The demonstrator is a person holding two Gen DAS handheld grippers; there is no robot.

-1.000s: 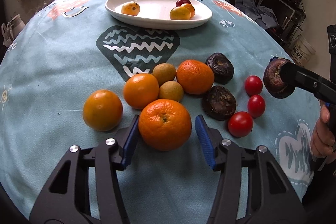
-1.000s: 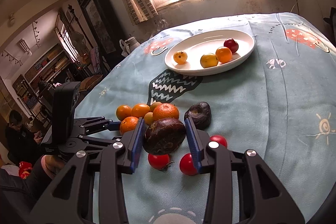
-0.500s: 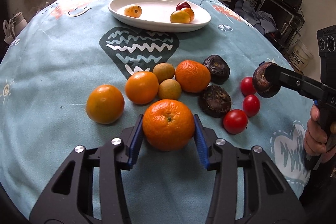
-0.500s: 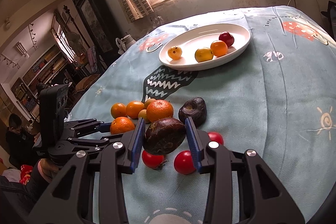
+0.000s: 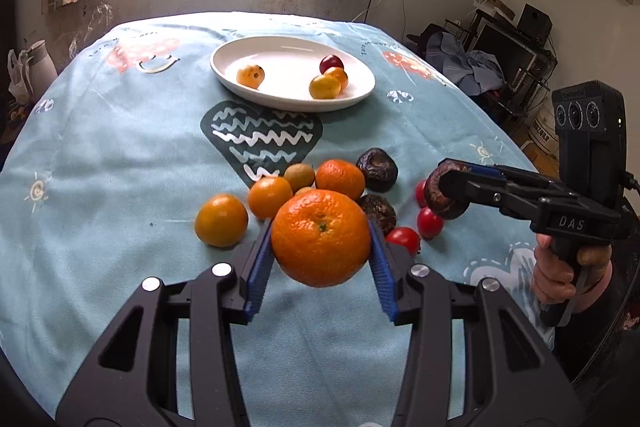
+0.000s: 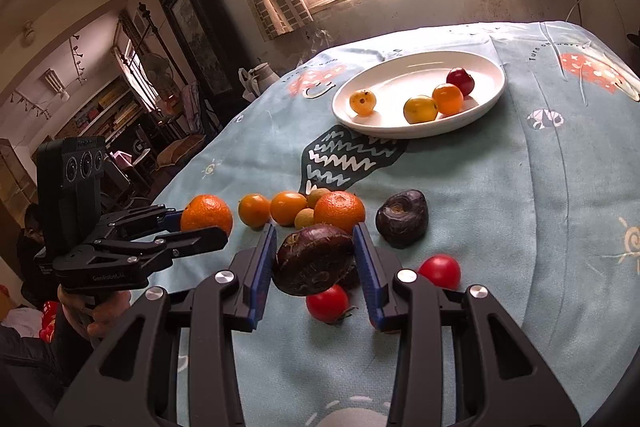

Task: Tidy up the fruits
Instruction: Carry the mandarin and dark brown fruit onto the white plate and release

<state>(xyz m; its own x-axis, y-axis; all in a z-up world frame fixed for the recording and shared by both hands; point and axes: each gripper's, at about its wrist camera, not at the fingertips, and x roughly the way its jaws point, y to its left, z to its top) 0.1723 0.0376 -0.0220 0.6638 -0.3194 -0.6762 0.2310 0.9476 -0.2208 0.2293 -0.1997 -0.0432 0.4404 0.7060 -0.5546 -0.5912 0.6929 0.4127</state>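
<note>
Blue pads of the left tool [image 5: 320, 259] are pressing on a large orange [image 5: 321, 237], holding it above the tabletop [image 5: 120, 155]. Likewise narrowed, the right tool [image 6: 315, 259] is gripping a dark wrinkled fruit [image 6: 314, 259] over the red tomatoes [image 6: 328, 303]. Beyond both, a white plate [image 5: 248, 51] is carrying four small fruits.

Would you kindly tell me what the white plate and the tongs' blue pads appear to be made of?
The white plate looks like glazed ceramic, possibly melamine: smooth, glossy, catching window glare. The blue pads on the left tongs look like ribbed rubber or soft plastic: matte, with fine ridges, pressed against the orange.
</note>
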